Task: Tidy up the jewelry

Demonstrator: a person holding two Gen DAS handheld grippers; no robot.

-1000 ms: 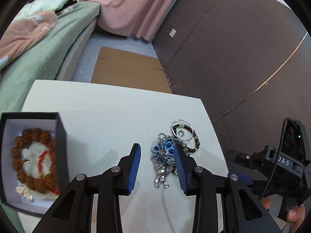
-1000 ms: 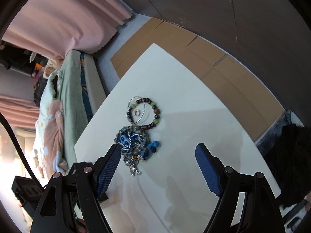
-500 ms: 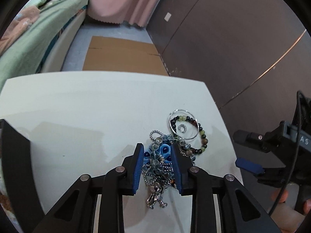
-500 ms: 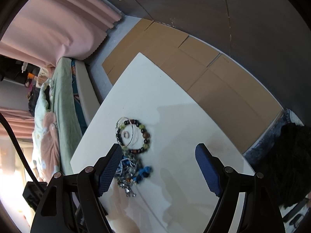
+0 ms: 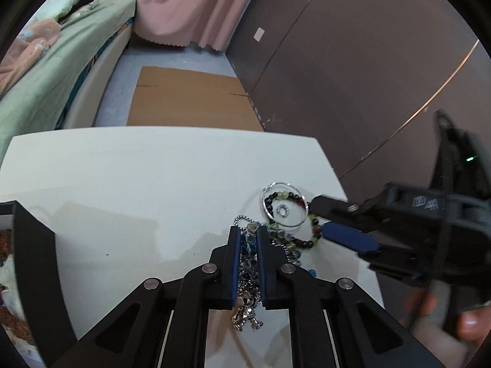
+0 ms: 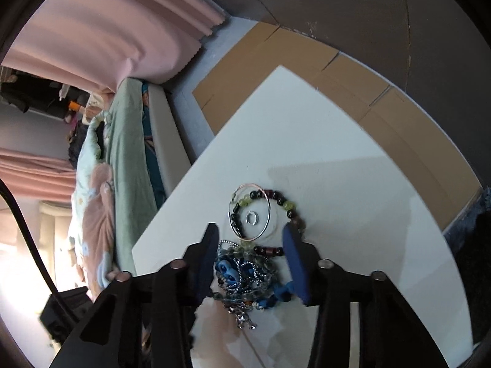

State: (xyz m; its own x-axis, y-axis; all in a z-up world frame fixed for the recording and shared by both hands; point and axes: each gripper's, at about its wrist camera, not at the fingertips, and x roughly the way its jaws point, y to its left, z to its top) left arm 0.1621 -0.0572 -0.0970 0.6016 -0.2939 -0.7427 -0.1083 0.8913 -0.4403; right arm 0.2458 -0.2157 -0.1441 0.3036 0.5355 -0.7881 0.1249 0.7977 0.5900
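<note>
A tangle of jewelry lies on the white table. My left gripper is shut on a blue glass-bead strand with a silver figure charm hanging below. Beside it lie a dark and green bead bracelet, a thin silver hoop and a small ring. My right gripper is open, its fingers on either side of the pile, close to the bracelet. It shows at the right of the left wrist view.
A black jewelry box with brown beads inside stands at the table's left. The table's right edge is just past the jewelry. A bed, pink curtain, cardboard on the floor and a dark wall lie beyond.
My left gripper has closed on the blue bead strand. My right gripper has moved in over the jewelry pile and narrowed its opening.
</note>
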